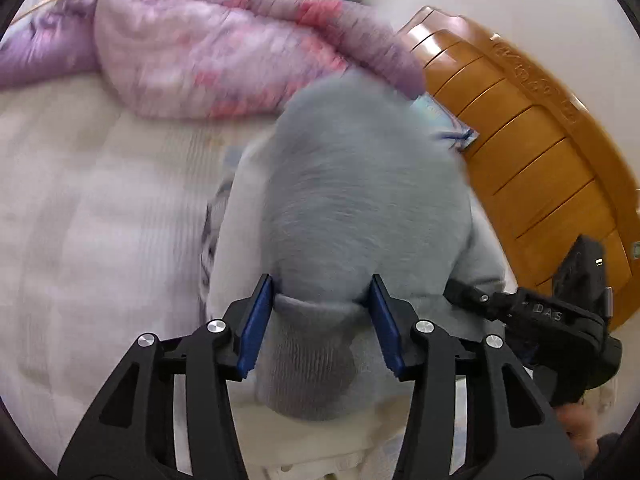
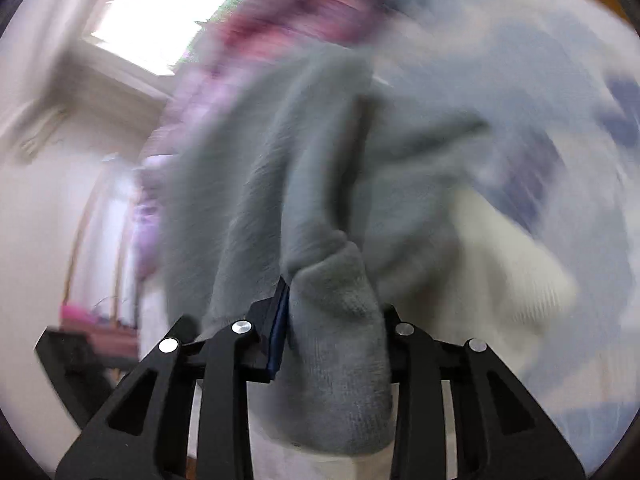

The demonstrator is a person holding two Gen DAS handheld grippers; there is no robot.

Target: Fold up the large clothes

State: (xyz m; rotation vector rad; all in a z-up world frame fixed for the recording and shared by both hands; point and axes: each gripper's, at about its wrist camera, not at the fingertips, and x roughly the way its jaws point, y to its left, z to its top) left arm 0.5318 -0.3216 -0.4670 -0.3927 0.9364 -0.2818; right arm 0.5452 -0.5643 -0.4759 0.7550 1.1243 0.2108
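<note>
Left gripper (image 1: 322,320) clamped on a ribbed cuff of the grey garment (image 1: 360,200), cloth bulging toward 12 o'clock over the bed (image 1: 80,220), quilt (image 1: 200,48) heaped at 11. Right gripper (image 2: 332,312) likewise pinched on a thick grey fold, cloth trailing toward 12, view blurred. Best kept level and pulled apart evenly, taut, then lowered flat onto the bed without snagging the quilt.
</note>
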